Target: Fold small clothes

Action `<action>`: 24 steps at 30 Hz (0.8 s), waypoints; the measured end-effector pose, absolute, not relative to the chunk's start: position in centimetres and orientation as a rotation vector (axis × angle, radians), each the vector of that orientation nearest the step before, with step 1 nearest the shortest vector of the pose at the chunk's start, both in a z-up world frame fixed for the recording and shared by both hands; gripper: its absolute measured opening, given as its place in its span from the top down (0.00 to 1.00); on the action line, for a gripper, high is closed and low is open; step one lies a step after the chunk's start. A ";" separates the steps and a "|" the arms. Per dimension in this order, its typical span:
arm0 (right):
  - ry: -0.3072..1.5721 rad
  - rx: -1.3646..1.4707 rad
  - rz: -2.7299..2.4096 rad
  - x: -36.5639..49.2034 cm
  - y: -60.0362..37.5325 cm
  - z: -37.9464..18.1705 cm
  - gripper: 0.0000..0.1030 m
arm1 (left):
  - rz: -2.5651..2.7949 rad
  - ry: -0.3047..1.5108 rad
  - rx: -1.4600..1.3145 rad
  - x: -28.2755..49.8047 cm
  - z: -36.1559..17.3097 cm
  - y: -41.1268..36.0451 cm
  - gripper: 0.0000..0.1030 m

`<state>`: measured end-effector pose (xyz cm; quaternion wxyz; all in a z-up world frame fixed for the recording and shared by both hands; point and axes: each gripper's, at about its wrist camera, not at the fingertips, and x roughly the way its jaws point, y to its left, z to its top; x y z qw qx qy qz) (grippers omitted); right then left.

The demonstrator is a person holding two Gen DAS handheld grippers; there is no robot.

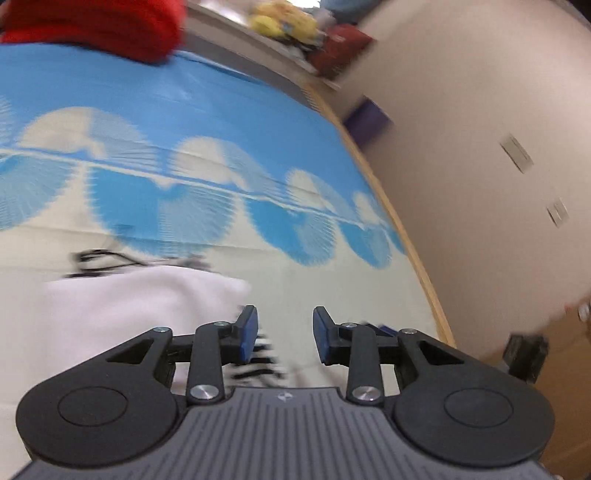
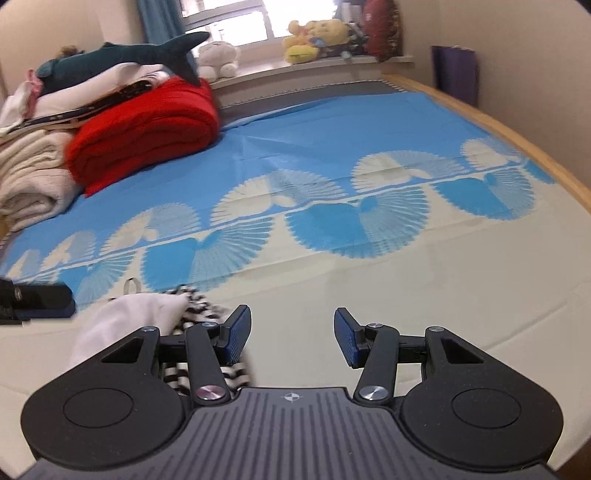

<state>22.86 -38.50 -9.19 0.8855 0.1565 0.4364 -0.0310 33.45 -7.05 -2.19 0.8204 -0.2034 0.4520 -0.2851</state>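
Your left tool [image 1: 284, 334] has its jaws parted, with nothing between the blue pads; the bare cream part of the bed sheet [image 1: 332, 288] shows through the gap. The left wrist view is blurred. The white garment [image 1: 140, 310] lies on the bed just to the left of that tool, its near edge running under the left finger [image 1: 248, 332], and a bit of black-and-white striped cloth [image 1: 258, 360] shows below that finger, close to the tool body. Whether the finger touches the cloth cannot be told.

Your right tool [image 2: 291, 334] is open rather wider and also holds nothing; only sheet lies between its pads. In the right wrist view the same small clothes sit to the near left: the white garment [image 2: 125, 317] bunched up, with the striped cloth [image 2: 199, 301] at its right side and running behind the tool's left finger [image 2: 236, 332].

The sheet is blue with white fan shapes in the far part and cream in the near part. At the far left stands a folded red blanket [image 2: 147, 129], beside a pile of cream and white bedding [image 2: 33, 173] with a dark plush shark [image 2: 122, 55] on top. Plush toys [image 2: 317, 35] sit on the window ledge at the far side. A wooden bed edge [image 2: 517, 133] runs along the right, next to the wall.
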 end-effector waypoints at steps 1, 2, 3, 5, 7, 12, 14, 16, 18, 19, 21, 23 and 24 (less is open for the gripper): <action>0.912 0.341 -0.035 23.0 -38.2 -9.2 0.50 | -0.576 0.972 -0.435 33.5 -2.4 -5.7 0.66; 0.920 0.364 0.005 23.3 -37.7 -9.3 0.50 | -0.543 0.986 -0.423 33.5 -2.7 -4.6 0.66; 0.928 0.386 0.039 23.5 -37.1 -9.4 0.50 | -0.518 0.999 -0.402 33.4 -2.9 -3.6 0.66; 0.966 0.454 0.134 24.1 -35.8 -9.9 0.50 | -0.473 1.026 -0.331 33.0 -3.3 -1.9 0.66; 1.046 0.526 0.241 24.7 -34.1 -10.8 0.50 | -0.447 1.041 -0.259 32.8 -3.7 0.1 0.66; 1.336 0.472 0.344 25.3 -29.1 -14.7 0.50 | -0.453 1.073 -0.153 30.8 -4.4 2.8 0.66; 1.379 0.407 0.338 25.1 -27.8 -15.3 0.50 | -0.470 1.073 -0.112 29.9 -4.3 3.0 0.66; 1.368 0.387 0.333 24.8 -27.8 -15.0 0.87 | -0.488 1.072 -0.093 29.7 -4.6 2.7 0.66; 1.306 0.449 0.379 24.6 -28.7 -14.0 0.93 | -0.512 1.071 -0.090 29.7 -4.7 1.9 0.66; 1.235 0.480 0.407 24.3 -29.5 -12.7 0.94 | -0.526 1.071 -0.089 29.6 -4.6 1.5 0.66; 1.093 0.562 0.445 23.5 -32.0 -10.4 0.96 | -0.570 1.074 -0.080 29.5 -4.5 0.2 0.66; 0.976 0.632 0.435 22.2 -35.1 -8.7 0.96 | -0.629 1.084 -0.059 29.2 -4.6 -1.4 0.66; 0.949 0.634 0.409 21.5 -36.4 -8.4 0.96 | -0.662 1.092 -0.040 29.1 -4.8 -2.4 0.66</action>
